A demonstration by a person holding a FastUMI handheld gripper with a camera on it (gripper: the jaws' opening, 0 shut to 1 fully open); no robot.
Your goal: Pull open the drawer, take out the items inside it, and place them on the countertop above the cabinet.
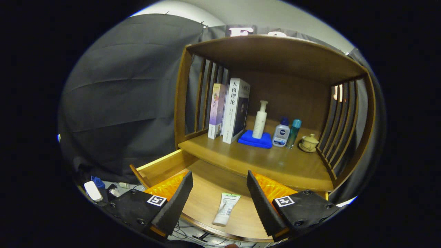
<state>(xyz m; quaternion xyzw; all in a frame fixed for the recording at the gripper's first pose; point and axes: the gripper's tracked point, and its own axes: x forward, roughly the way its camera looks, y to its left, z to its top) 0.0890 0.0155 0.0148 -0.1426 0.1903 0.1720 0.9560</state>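
Observation:
The wooden drawer (pixel 162 167) stands pulled out below the cabinet's countertop (pixel 272 163). A white tube (pixel 225 208) lies flat on the drawer's floor, near its front rim. My gripper (pixel 219 181) hovers above the drawer, open, with the tube below and between the two fingers; neither finger touches it. On the countertop stand a white pump bottle (pixel 260 120) on a folded blue cloth (pixel 255 139), a small white bottle with a blue cap (pixel 281 132) and a slim teal bottle (pixel 293 132).
Two upright books (pixel 231 110) lean at the countertop's left, and a small lidded cup on a saucer (pixel 309 143) sits at its right. Slatted side walls and a top board enclose the shelf. Small items and cables lie on the floor below the drawer's left.

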